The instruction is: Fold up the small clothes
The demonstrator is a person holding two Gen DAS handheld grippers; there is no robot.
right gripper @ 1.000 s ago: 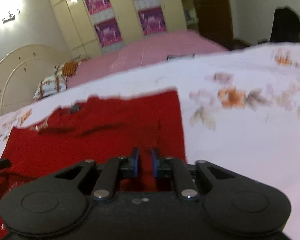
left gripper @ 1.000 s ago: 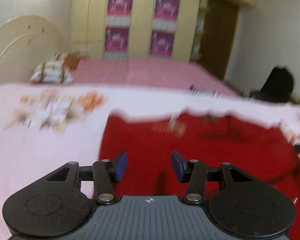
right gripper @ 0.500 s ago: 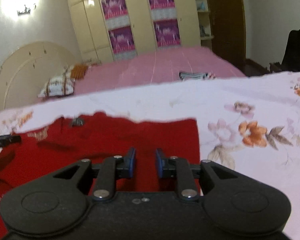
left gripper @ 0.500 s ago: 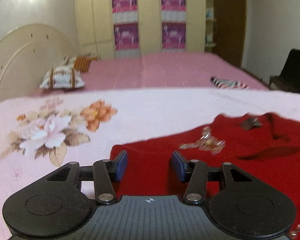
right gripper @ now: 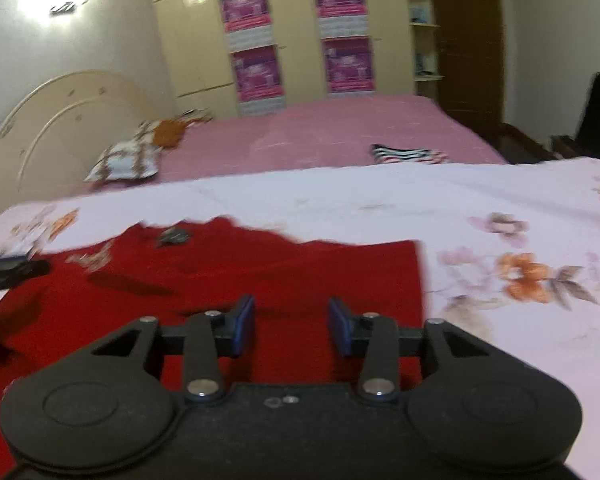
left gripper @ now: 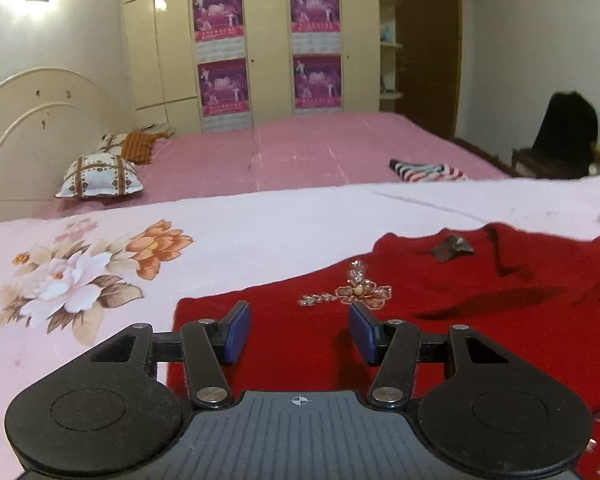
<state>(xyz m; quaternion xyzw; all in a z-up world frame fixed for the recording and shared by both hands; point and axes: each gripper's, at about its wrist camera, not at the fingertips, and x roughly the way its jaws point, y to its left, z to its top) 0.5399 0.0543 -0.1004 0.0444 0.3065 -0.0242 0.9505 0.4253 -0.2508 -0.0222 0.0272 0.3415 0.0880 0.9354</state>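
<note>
Your left gripper (left gripper: 299, 332) gapes wide over the red garment's (left gripper: 440, 320) left corner. Your right gripper (right gripper: 291, 326) is spread wide too, garment (right gripper: 300, 276) under its fingers.

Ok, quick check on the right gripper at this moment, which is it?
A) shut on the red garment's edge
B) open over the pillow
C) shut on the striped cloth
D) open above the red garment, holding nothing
D: in the right wrist view the right gripper has its blue pads apart, with only the flat red garment visible in the gap.
</note>
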